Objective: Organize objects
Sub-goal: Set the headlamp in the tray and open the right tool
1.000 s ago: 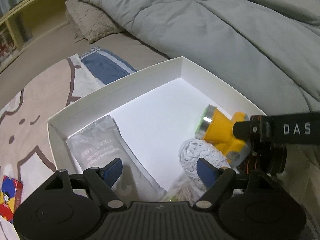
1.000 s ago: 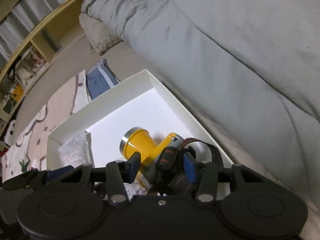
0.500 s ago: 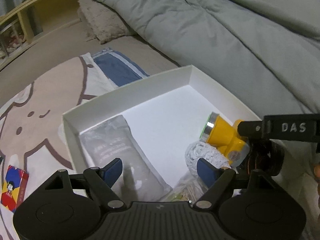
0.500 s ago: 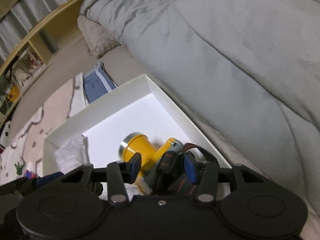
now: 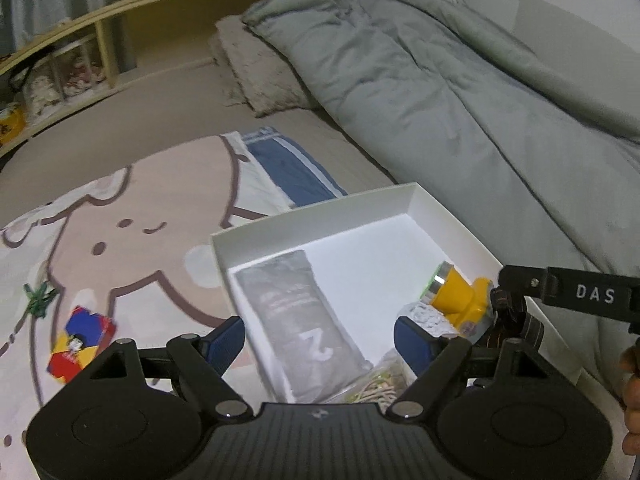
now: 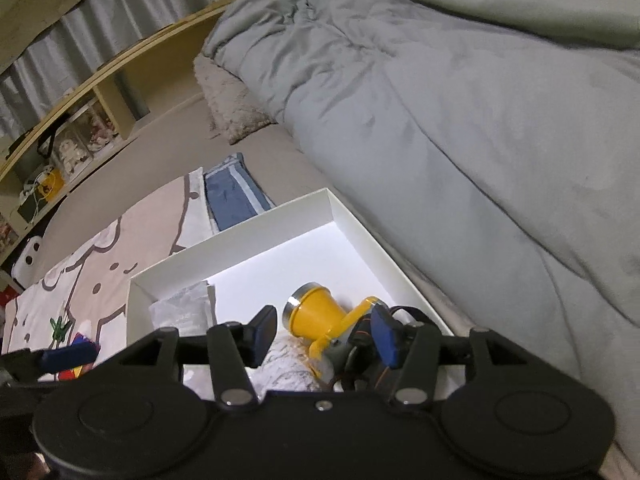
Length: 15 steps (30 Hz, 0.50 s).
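A white open box (image 5: 320, 212) lies on the bed. In it are a yellow headlamp (image 5: 460, 296) with a dark strap, a grey foil packet (image 5: 304, 312), a white lace bundle (image 5: 428, 316) and a clear bag of small pieces (image 5: 384, 376). My left gripper (image 5: 320, 340) is open and empty above the box's near edge. My right gripper (image 6: 324, 334) is open just above the headlamp (image 6: 316, 316), holding nothing. The box (image 6: 248, 232) and packet (image 6: 184, 312) also show in the right wrist view.
A red, blue and yellow card box (image 5: 80, 340) and a small green piece (image 5: 38, 300) lie on the bear-print blanket (image 5: 140, 200) to the left. A grey duvet (image 5: 480, 100) borders the box's right side. A wooden shelf (image 5: 80, 52) runs behind.
My right gripper has opened and let go of the headlamp, which now lies in the box. Both grippers have lifted and pulled back from the box.
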Available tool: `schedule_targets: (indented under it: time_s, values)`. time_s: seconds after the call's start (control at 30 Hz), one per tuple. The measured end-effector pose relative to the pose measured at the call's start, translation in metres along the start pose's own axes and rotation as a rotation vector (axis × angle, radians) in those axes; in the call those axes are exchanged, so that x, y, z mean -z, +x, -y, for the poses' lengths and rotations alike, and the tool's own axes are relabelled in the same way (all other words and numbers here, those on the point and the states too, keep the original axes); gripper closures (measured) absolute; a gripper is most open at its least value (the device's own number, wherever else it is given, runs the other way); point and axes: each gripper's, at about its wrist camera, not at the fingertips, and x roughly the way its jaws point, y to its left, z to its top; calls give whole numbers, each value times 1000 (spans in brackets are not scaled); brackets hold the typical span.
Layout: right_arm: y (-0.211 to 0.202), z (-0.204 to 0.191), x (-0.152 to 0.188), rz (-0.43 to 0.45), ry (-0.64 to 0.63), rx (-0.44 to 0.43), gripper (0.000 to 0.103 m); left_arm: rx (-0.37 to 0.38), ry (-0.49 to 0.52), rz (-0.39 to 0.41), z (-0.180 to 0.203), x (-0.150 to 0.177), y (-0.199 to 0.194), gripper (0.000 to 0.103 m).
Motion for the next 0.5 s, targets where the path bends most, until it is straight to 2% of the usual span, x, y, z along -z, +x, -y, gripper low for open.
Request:
schedule_targets:
  time_s: [0.23,0.5]
  values:
    - [-24,-12,4,32,-32,4,44,-9,-40,36,-17,9,-32,21]
    - [-45,-14,25,34,-61,33,35,-14,-78,55,-31,25,-55,20]
